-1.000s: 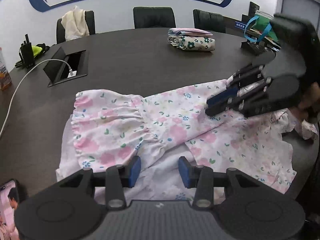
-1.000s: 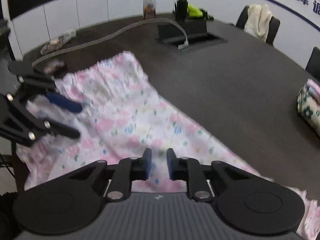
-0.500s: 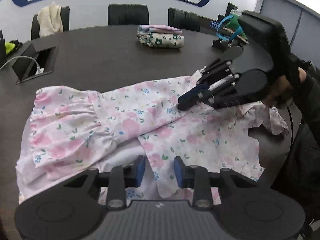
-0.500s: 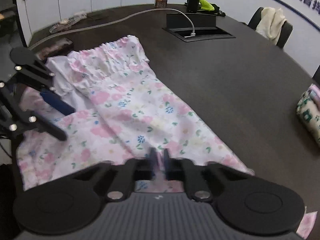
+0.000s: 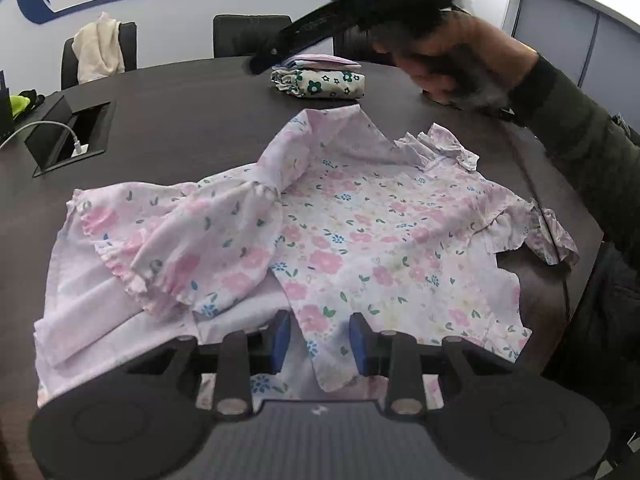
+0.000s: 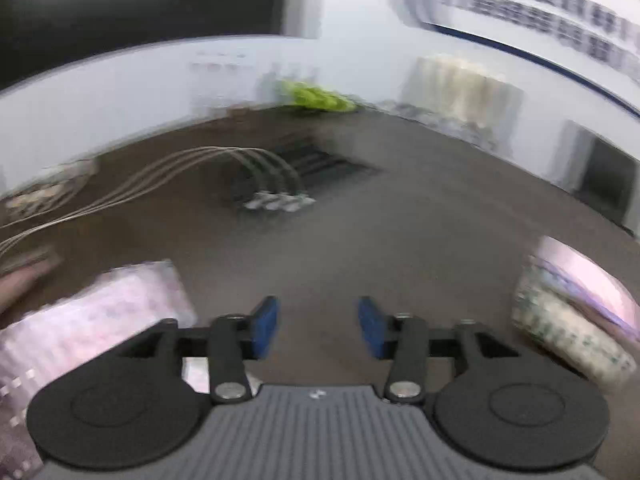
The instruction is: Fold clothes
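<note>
At the far left of the left wrist view, a white cable [image 5: 36,136] runs into an open socket box [image 5: 76,136] set in the dark table [image 5: 192,112], and a cream cloth [image 5: 98,50] hangs over a chair [image 5: 130,46] behind it. The pink flowered dress [image 5: 352,232] lies spread across the near part of the table, its left portion folded over the middle. The left gripper [image 5: 318,342] hovers low over the dress's near hem with its blue pads apart and fabric showing between them, not pinched. Farther back sits a stack of folded clothes [image 5: 320,82]. Toward the right, the right gripper [image 6: 318,326] is raised above the table in a person's hand [image 5: 456,64]; its jaws have just been opening and stand wide with nothing between them.
</note>
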